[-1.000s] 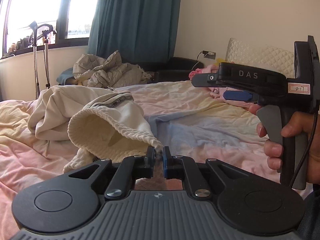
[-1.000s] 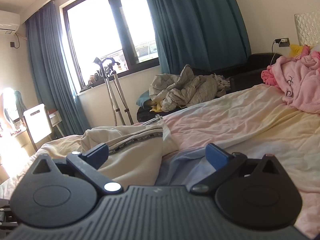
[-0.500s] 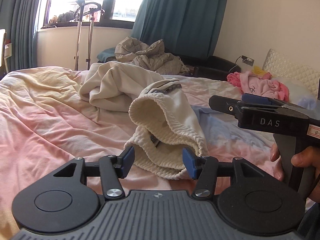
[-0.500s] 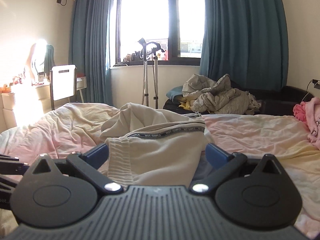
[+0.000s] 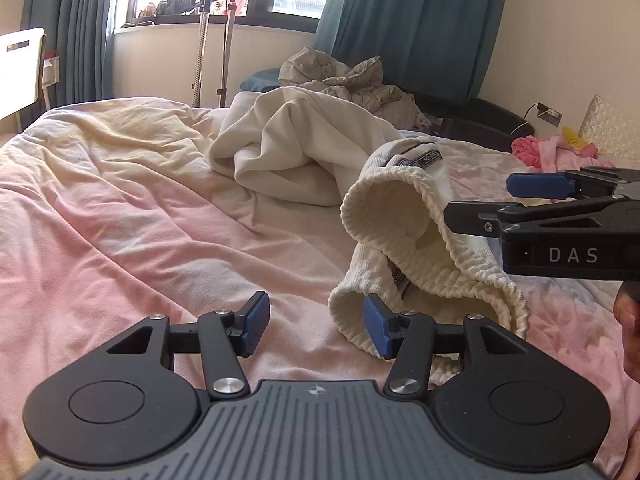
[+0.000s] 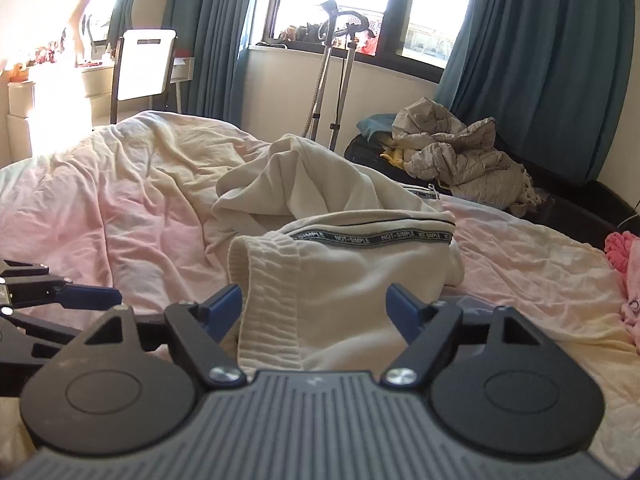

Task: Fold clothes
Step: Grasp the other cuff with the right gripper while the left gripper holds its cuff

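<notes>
A cream sweatshirt (image 5: 296, 148) lies crumpled on the bed, its ribbed hem (image 5: 424, 248) gaping open toward me. My left gripper (image 5: 316, 330) is open just above the duvet, its right pad touching or nearly touching the hem's lower edge, nothing held. In the right wrist view my right gripper (image 6: 314, 310) is open, with the ribbed edge (image 6: 268, 280) and the lettered tape band (image 6: 372, 238) of the sweatshirt between its spread pads. The right gripper (image 5: 480, 202) hovers over the hem's right side, held by a hand (image 5: 630, 320).
The pink and cream duvet (image 5: 120, 240) covers the bed. A grey quilted jacket (image 6: 460, 160) lies heaped on a dark couch beyond. A pink garment (image 5: 536, 152) lies far right. Crutches (image 6: 332, 64) stand by the window, and a white chair (image 6: 144, 64) at the left.
My left gripper, shut on the sweatshirt's ribbed hem a second ago, has opened and let it drop onto the bed. Both grippers swung left; the right one stayed open and came over the sweatshirt.
</notes>
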### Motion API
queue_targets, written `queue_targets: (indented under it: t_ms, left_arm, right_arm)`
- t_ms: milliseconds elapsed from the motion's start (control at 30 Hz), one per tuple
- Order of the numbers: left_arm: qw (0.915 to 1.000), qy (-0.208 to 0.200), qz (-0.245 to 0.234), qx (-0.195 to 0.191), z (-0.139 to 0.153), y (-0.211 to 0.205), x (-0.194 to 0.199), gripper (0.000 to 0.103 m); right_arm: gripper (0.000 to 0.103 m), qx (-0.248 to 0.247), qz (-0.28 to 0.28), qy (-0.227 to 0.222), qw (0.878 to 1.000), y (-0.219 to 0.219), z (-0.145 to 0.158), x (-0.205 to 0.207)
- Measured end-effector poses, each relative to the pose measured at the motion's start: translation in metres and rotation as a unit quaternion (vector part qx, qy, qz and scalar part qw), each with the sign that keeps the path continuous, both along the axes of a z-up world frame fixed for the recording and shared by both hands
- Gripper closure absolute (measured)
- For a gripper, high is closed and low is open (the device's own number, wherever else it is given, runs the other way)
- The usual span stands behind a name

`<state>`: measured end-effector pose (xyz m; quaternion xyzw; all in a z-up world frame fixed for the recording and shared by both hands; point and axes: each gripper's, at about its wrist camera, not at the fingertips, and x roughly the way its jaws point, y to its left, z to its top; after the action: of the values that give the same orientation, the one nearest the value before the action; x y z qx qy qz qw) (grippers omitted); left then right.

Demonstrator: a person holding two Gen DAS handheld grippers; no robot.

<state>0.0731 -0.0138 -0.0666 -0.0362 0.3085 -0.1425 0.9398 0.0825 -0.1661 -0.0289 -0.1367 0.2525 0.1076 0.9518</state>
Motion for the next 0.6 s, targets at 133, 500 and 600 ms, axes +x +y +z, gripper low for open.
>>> queue_targets:
  t_ms: [133,500,600]
  left_arm:
    - [1.0000,-0.005,-0.005,-0.004,-0.002,0.002,0.005,0.047]
    - [0.9996,0.000,-0.004,-0.029,-0.006,0.010,0.013,0.047]
    - [0.9997,-0.007,-0.006,-0.025,-0.005,0.008,0.010,0.047]
  right_arm:
    - [0.051,-0.053,0.024,0.034,0.998,0.031,0.001,0.025]
    - [0.087,-0.100,-0.025,0.026,0.994,0.039,0.008,0.043]
    - [0.093,-0.069,-0.080,0.005,0.994,0.007,0.019,0.029]
